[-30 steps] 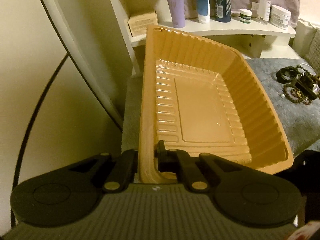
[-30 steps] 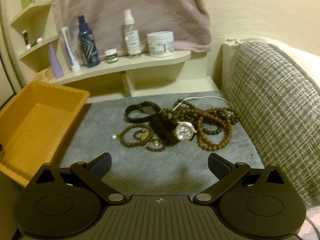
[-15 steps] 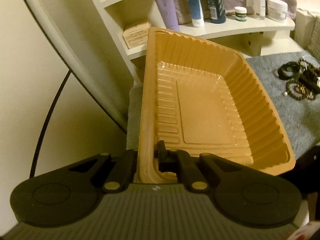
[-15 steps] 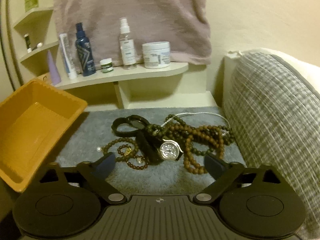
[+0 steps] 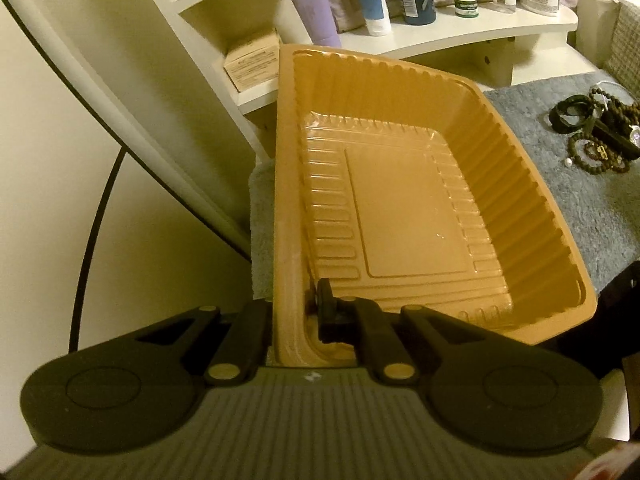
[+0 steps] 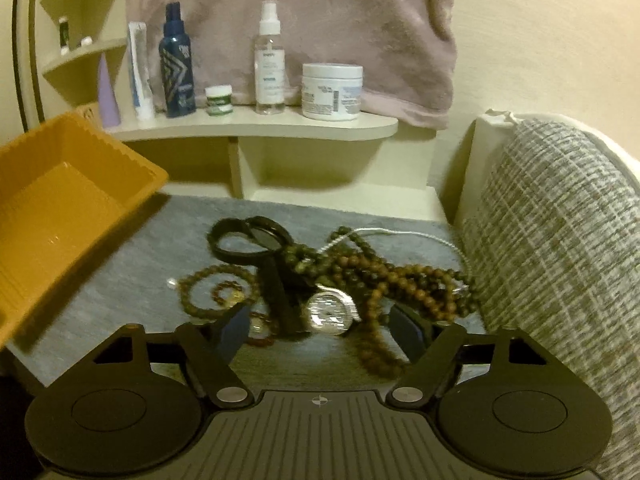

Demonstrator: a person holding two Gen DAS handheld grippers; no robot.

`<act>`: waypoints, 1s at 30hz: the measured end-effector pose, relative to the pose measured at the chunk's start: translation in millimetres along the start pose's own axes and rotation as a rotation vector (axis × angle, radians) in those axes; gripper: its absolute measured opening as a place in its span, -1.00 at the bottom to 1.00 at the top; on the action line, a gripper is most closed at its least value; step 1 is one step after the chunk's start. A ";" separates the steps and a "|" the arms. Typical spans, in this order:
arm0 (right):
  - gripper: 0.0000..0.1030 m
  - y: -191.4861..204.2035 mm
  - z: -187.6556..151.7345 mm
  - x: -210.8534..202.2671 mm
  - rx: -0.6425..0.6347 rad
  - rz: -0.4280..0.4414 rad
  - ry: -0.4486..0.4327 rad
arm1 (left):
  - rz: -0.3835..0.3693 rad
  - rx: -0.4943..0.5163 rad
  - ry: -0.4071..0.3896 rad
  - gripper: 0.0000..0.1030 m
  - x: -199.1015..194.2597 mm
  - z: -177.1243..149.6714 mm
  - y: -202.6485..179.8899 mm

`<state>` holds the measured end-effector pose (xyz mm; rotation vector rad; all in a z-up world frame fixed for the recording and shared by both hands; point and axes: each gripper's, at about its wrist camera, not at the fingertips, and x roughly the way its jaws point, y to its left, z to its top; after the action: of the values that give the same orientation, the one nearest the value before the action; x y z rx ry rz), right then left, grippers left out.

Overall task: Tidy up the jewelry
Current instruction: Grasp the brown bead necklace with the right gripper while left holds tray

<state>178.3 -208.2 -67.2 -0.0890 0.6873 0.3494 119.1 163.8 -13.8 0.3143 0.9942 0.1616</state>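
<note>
Low in the left wrist view, my left tongs (image 5: 294, 316) are closed tight on the near corner of the orange tray (image 5: 516, 184), one finger outside its wall and the other inside. That tray fills the middle of the frame, tilted, with nothing lying in it. Its far end reaches toward the white shelf (image 5: 460, 36) that carries bottles and jars along the top of the frame. At the right edge of that view the heap of jewelry (image 5: 596, 136) lies on the grey mat (image 5: 560, 200), well apart from the tray. In the right wrist view the same heap sits at the centre of the frame: a wristwatch (image 6: 330, 312) with its black strap, dark rings (image 6: 248, 240) behind it, a small bead bracelet (image 6: 208, 292) to the left, and long strands of brown beads (image 6: 408, 288) running off to the right. My right tongs (image 6: 320, 330) stand partly open at the lower middle of the frame and have just been closing; the watch lies between the two fingers, which do not press on it. The tray shows at the left edge of this view, and a woven cushion (image 6: 560, 240) fills the right side. A mauve towel (image 6: 320, 20) hangs behind the shelf at the top.
</note>
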 end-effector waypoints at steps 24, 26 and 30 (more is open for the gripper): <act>-0.87 -21.9 2.0 2.9 -0.146 0.003 0.047 | -0.005 0.006 -0.003 -0.91 -0.1 0.2 0.5; -0.87 -23.9 10.1 -7.4 -0.135 0.003 0.018 | -0.008 0.005 -0.003 -0.91 0.3 0.1 0.7; -0.87 -27.5 31.9 -30.5 -0.139 -0.012 -0.059 | -0.011 0.006 -0.002 -0.91 1.2 0.2 1.3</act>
<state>185.1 -236.5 -24.1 -0.2138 0.6034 0.3870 120.0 165.3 -14.3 0.3143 0.9941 0.1487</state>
